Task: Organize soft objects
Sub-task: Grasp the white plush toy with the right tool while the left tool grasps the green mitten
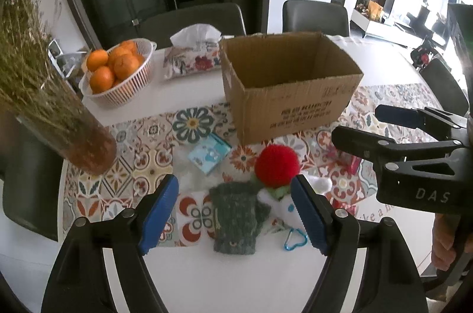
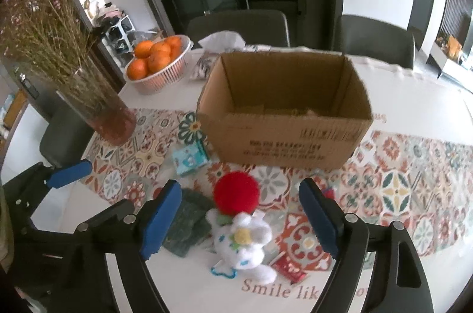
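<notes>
A green knitted mitten [image 1: 236, 216] lies on the patterned runner between my left gripper's [image 1: 235, 214] open blue pads. A red knitted ball [image 1: 277, 166] and a white plush toy [image 1: 285, 205] lie just right of the mitten. In the right wrist view the white plush [image 2: 246, 246] with a blue clip and the red ball [image 2: 236, 192] lie between my open right gripper's [image 2: 241, 225] fingers, the mitten [image 2: 187, 224] to their left. An open cardboard box [image 1: 283, 85] stands behind them and looks empty [image 2: 283, 109]. Both grippers hover above the table.
A glass vase of dried flowers [image 1: 62, 117] stands at the left. A basket of oranges [image 1: 116, 70] and a tissue pouch [image 1: 193, 55] sit at the back. A small blue packet [image 1: 210, 151] and a red packet [image 2: 288, 268] lie on the runner. Chairs ring the table.
</notes>
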{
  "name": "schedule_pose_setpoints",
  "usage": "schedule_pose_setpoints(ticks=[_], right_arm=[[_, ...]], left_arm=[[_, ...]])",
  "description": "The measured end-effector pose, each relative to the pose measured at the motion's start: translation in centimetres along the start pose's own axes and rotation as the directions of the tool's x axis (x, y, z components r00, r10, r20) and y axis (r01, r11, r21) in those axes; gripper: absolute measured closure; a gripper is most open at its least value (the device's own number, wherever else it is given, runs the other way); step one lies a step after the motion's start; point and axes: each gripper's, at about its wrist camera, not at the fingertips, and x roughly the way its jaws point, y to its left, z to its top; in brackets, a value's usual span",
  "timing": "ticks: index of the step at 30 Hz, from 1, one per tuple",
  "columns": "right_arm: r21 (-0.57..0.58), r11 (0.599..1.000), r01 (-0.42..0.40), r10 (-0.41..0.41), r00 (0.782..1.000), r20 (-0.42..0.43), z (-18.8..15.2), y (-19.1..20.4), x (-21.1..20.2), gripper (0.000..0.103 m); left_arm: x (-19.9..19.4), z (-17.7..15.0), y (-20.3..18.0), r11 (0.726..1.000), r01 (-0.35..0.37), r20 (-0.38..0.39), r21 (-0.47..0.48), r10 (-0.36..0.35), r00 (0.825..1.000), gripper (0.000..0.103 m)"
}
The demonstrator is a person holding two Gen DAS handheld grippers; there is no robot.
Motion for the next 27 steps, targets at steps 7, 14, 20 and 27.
schedule_pose_setpoints(ticks=[7, 14, 20, 27], right_arm=[[0.007, 1.000, -0.009, 0.010, 0.998, -0.068, -2.1, 0.4, 1.7, 0.020], [0.025, 1.000, -0.010, 0.013, 0.990, -0.144, -4.8, 0.2, 3.6, 0.020], [0.033, 0.999, -0.008, 0.014, 0.977, -0.212, -6.7, -0.2, 5.3, 0.020], [0.036, 0.999, -0.004, 0.014, 0.958, -0.287, -8.5, -0.3, 7.7, 0.020]], left_arm=[[1.4, -2.5, -0.1, 1.000, -0.012, -0.045, 0.008, 0.012, 0.999, 0.024], [3.2, -4.8, -0.6, 1.000, -0.002, -0.106, 0.016, 0.004, 0.994, 0.024], [5.0, -6.2, -0.8, 1.000, 0.017, -0.161, 0.016, -0.014, 0.987, 0.024], [7.5, -7.5, -0.7, 0.999, 0.040, -0.219, 0.025, -0.033, 0.975, 0.024]])
